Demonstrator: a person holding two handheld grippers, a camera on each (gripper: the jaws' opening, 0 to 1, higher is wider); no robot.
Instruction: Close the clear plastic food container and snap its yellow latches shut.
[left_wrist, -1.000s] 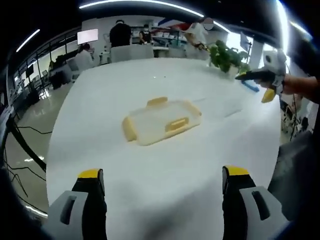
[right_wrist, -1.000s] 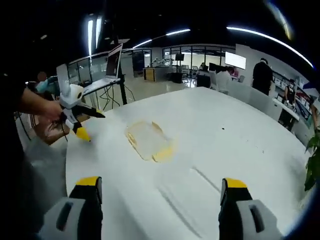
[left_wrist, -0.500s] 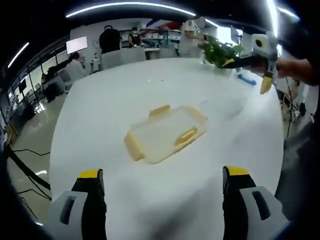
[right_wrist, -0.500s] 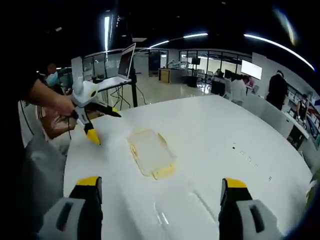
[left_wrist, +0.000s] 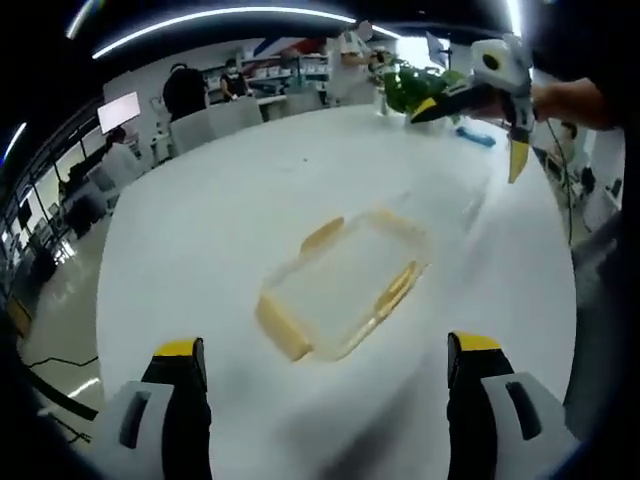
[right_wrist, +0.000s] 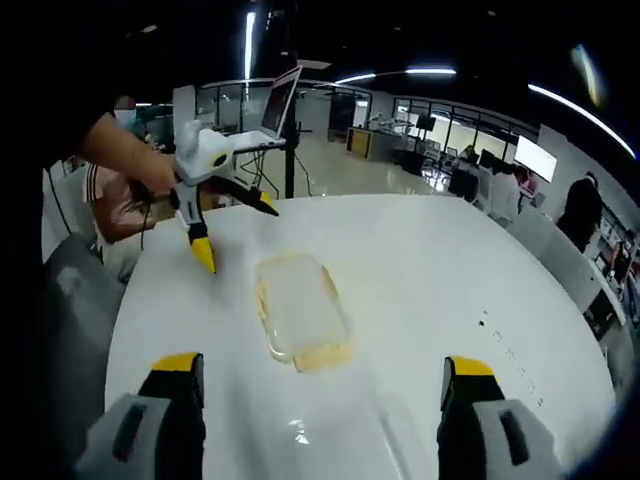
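container (left_wrist: 343, 296) lies flat mid-table (left_wrist: 220, 200), yellow latches (left_wrist: 283, 331) at its rims | left gripper (left_wrist: 325, 400) spread wide, above the near edge, container just ahead, untouched | right gripper (right_wrist: 315, 405) spread wide, empty, container ahead, apart

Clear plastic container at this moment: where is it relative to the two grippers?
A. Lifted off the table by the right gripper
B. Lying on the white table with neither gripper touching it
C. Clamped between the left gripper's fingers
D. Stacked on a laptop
B. The clear container lies flat on the white table; the left gripper and the right gripper are both open and clear of it.
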